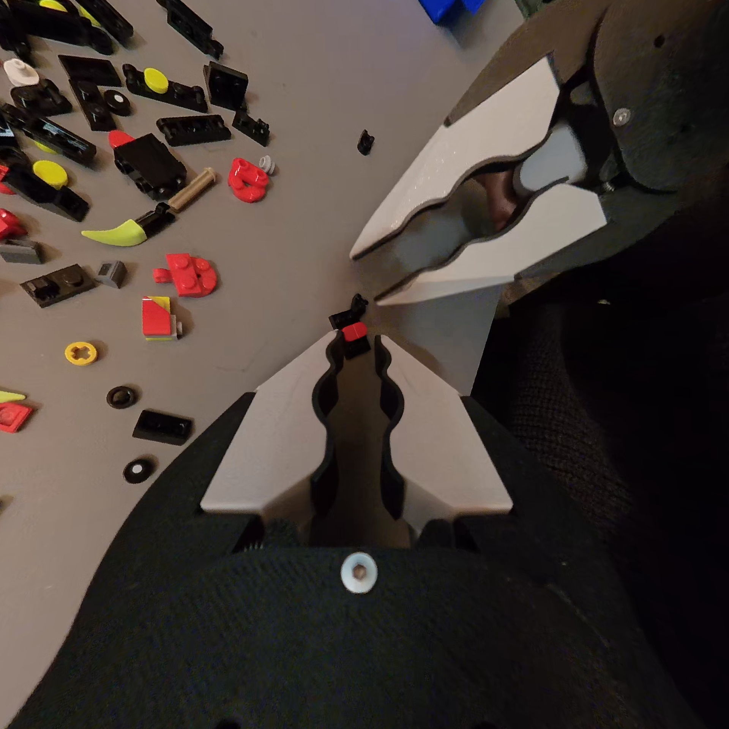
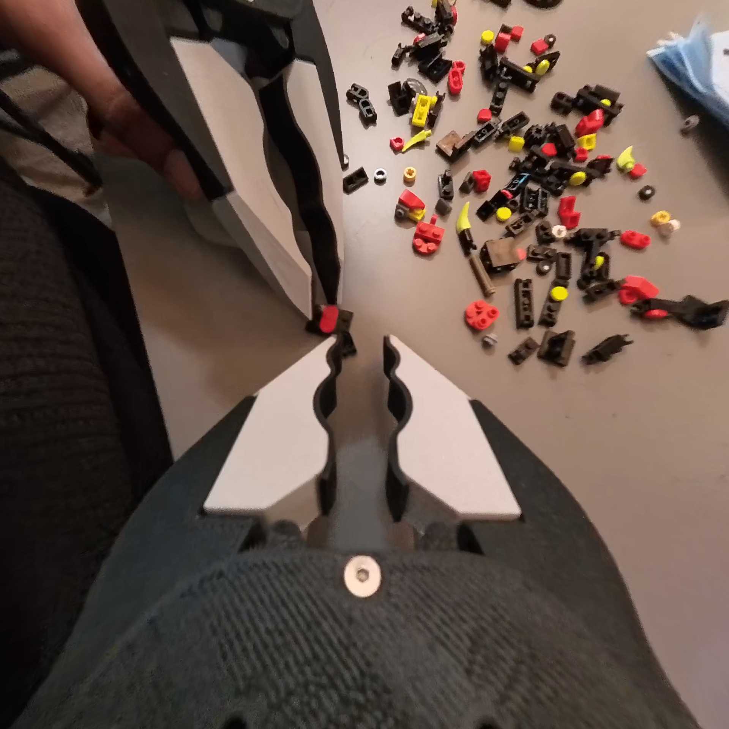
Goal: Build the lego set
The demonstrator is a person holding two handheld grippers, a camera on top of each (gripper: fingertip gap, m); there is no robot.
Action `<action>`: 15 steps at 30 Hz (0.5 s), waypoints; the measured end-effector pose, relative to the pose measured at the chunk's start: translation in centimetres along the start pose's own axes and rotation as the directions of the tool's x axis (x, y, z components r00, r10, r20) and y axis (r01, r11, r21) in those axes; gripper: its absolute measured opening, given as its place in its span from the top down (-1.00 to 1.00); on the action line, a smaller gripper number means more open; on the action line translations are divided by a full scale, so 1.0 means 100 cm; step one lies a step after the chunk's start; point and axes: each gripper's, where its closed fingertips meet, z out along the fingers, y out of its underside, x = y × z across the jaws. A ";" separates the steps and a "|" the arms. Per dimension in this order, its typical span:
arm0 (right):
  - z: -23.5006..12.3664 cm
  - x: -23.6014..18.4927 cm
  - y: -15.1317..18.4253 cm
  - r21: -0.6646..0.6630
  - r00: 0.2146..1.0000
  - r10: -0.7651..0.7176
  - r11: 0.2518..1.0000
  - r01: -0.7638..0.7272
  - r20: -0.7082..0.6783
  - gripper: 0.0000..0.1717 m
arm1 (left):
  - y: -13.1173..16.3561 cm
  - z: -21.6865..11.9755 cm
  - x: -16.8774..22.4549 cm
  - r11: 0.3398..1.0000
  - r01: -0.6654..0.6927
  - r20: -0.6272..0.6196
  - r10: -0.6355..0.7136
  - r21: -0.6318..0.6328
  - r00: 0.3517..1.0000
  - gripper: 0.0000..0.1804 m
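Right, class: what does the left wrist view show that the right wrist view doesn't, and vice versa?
Only left wrist view: a bright blue plastic brick, far off. Only right wrist view: a person's hand on the left tongs, and a pale blue plastic packet. Both: the small black brick with a red rounded tile at the left tongs' tips.

Two grippers, left (image 1: 357, 339) and right (image 2: 361, 343); one small black-and-red brick assembly (image 1: 354, 333) at centre frame; two yellow-green claw pieces (image 2: 462, 219), one tan axle pin (image 2: 482, 272), dozens of loose bricks, uncountable, upper right (image 2: 552, 197).
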 end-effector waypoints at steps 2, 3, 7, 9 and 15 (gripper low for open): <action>-0.002 0.000 0.003 -0.006 0.997 -0.068 0.998 0.068 0.030 0.78 | 0.000 0.000 0.000 1.000 0.000 -0.003 0.000 0.001 1.000 0.87; -0.003 -0.002 0.003 0.004 0.994 -0.088 0.996 0.088 0.062 0.80 | 0.000 0.000 0.001 1.000 0.000 -0.003 0.000 0.001 1.000 0.87; -0.004 -0.004 0.001 0.017 0.977 -0.162 0.987 0.161 0.136 0.82 | 0.000 0.000 0.002 1.000 -0.004 -0.007 0.004 -0.002 1.000 0.87; -0.002 -0.005 0.000 0.021 0.969 -0.189 0.982 0.188 0.158 0.88 | 0.001 0.000 0.003 1.000 -0.008 -0.005 0.008 -0.001 1.000 0.86; 0.007 -0.008 0.009 -0.029 0.960 -0.221 0.973 0.229 0.173 0.86 | 0.001 -0.003 0.003 1.000 -0.014 0.002 0.014 0.000 1.000 0.86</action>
